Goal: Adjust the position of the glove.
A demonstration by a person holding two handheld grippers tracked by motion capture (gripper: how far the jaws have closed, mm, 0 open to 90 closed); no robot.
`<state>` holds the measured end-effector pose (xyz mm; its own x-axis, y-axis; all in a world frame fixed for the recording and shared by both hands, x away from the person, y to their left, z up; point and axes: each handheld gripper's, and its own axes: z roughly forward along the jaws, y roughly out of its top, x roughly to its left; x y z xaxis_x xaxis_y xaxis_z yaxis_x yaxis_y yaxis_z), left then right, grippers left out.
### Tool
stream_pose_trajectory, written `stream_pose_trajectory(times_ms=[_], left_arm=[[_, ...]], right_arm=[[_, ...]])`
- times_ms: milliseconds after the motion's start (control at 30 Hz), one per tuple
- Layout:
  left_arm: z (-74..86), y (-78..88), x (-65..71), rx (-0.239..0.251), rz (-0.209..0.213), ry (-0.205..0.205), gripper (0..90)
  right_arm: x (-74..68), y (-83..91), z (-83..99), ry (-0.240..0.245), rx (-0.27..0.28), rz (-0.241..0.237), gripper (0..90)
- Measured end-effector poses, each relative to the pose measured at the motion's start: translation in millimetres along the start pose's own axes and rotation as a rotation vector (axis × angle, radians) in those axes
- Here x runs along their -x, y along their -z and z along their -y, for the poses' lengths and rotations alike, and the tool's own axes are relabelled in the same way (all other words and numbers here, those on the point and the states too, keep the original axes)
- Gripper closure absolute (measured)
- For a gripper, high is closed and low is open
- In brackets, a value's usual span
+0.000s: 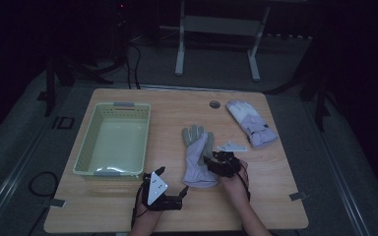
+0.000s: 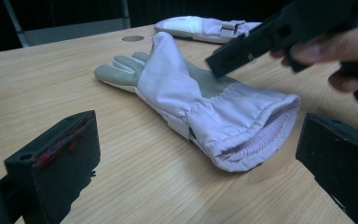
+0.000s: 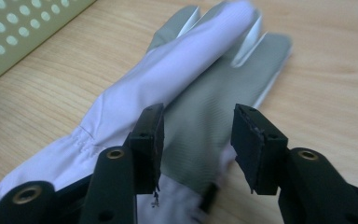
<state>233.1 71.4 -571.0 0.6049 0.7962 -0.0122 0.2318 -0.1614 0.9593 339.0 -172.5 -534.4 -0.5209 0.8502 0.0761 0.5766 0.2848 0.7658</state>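
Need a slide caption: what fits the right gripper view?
Open right gripper poised over the palm of a lavender-and-grey glove lying on the wooden table.

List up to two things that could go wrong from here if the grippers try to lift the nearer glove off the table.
1. The right gripper hangs open over the near glove, whose thumb flap lies folded across the palm. A pinch might catch just that flap, so the glove would dangle.
2. The left gripper is open at the cuff. Its low jaws might scrape the table or push the cuff away.
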Motion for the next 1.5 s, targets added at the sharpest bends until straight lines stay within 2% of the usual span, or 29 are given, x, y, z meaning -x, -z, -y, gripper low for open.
stream_pose_trajectory(times_ms=[133,233,300,367,467,500,600,667,700,733,767,800,833,867,900,933,1033,1067,1100,1133,1167,1200,1233,1267,1367,1400,1500], left_arm=[[0.0,-0.2,0.2,0.001,-0.002,-0.001,0.0],[0.0,-0.2,0.1,0.001,-0.002,0.001,0.0],[0.0,-0.2,0.0,0.000,-0.002,0.002,0.0],[0.0,-0.3,0.1,0.000,-0.002,0.002,0.0],[0.0,-0.3,0.0,0.000,-0.002,0.003,0.0],[0.0,-0.3,-0.1,-0.001,-0.002,0.004,0.0],[0.0,-0.3,-0.3,-0.001,-0.002,0.005,0.0],[0.0,-0.3,-0.3,-0.001,-0.002,0.005,0.0],[-0.1,-0.3,-0.3,-0.002,-0.002,0.005,0.0],[-0.1,-0.4,-0.3,-0.001,-0.002,0.007,0.0],[-0.1,-0.4,-0.3,-0.001,-0.002,0.007,0.0],[0.0,-0.4,-0.4,-0.001,-0.002,0.008,0.0],[0.0,-0.4,-0.4,-0.001,-0.002,0.008,0.0],[-0.1,-0.5,-0.4,-0.001,-0.002,0.008,0.0],[-0.1,-0.5,-0.4,-0.001,-0.002,0.008,0.0],[-0.1,-0.6,-0.3,-0.002,-0.002,0.007,0.0],[-0.1,-0.5,-0.2,-0.003,-0.002,0.006,0.0],[-0.1,-0.4,-0.2,-0.002,-0.001,0.004,0.0],[-0.1,-0.4,-0.2,-0.002,-0.001,0.004,0.0],[0.0,-0.4,-0.2,-0.001,-0.002,0.004,0.0],[0.0,-0.4,-0.2,-0.001,-0.002,0.004,0.0],[0.0,-0.3,-0.2,0.000,-0.003,0.005,0.0],[0.0,-0.3,-0.2,0.000,-0.003,0.005,0.0],[0.1,-0.2,-0.1,0.001,-0.003,0.005,0.0],[0.1,-0.1,-0.2,0.000,-0.003,0.005,0.0],[0.1,-0.2,-0.2,0.001,-0.003,0.006,0.0],[0.1,-0.2,-0.2,0.001,-0.003,0.006,0.0]], right_arm=[[12.7,17.3,-8.2,0.025,0.041,0.015,53.5],[23.3,30.2,-12.9,0.059,0.077,0.053,51.5],[27.8,33.3,-14.4,0.062,0.081,0.049,50.9],[49.5,43.6,-18.9,0.057,0.090,0.067,51.6],[55.4,46.2,-19.6,0.054,0.094,0.074,52.1],[61.3,48.5,-20.3,0.049,0.093,0.071,52.1],[88.8,57.9,-24.1,0.038,0.091,0.103,55.6],[92.6,58.7,-24.8,0.041,0.085,0.102,55.6],[92.6,58.7,-24.8,0.041,0.085,0.102,59.6],[107.4,62.9,-27.7,0.030,0.068,0.082,62.9],[107.4,62.9,-27.7,0.030,0.068,0.082,62.9],[116.2,65.4,-29.6,0.030,0.066,0.087,62.0],[116.2,65.4,-29.6,0.030,0.066,0.087,62.0],[124.9,67.5,-32.0,0.028,0.068,0.085,62.6],[124.9,67.5,-32.0,0.028,0.068,0.085,62.6],[133.0,68.7,-34.8,0.030,0.058,0.079,64.6],[140.0,70.0,-37.5,0.029,0.056,0.074,65.4],[146.2,70.5,-39.8,0.026,0.063,0.075,64.3],[146.2,70.5,-39.8,0.026,0.063,0.075,64.3],[151.7,69.7,-41.0,0.018,0.069,0.067,58.8],[151.7,69.7,-41.0,0.018,0.069,0.067,58.8],[156.5,67.0,-41.1,0.020,0.065,0.068,53.0],[156.5,67.0,-41.1,0.020,0.065,0.068,53.0],[161.6,63.7,-41.5,0.018,0.057,0.086,50.3],[167.7,61.5,-42.7,0.010,0.061,0.082,49.2],[174.8,59.7,-45.0,-0.004,0.071,0.074,50.1],[182.3,55.7,-45.7,-0.029,0.087,0.062,50.8]])
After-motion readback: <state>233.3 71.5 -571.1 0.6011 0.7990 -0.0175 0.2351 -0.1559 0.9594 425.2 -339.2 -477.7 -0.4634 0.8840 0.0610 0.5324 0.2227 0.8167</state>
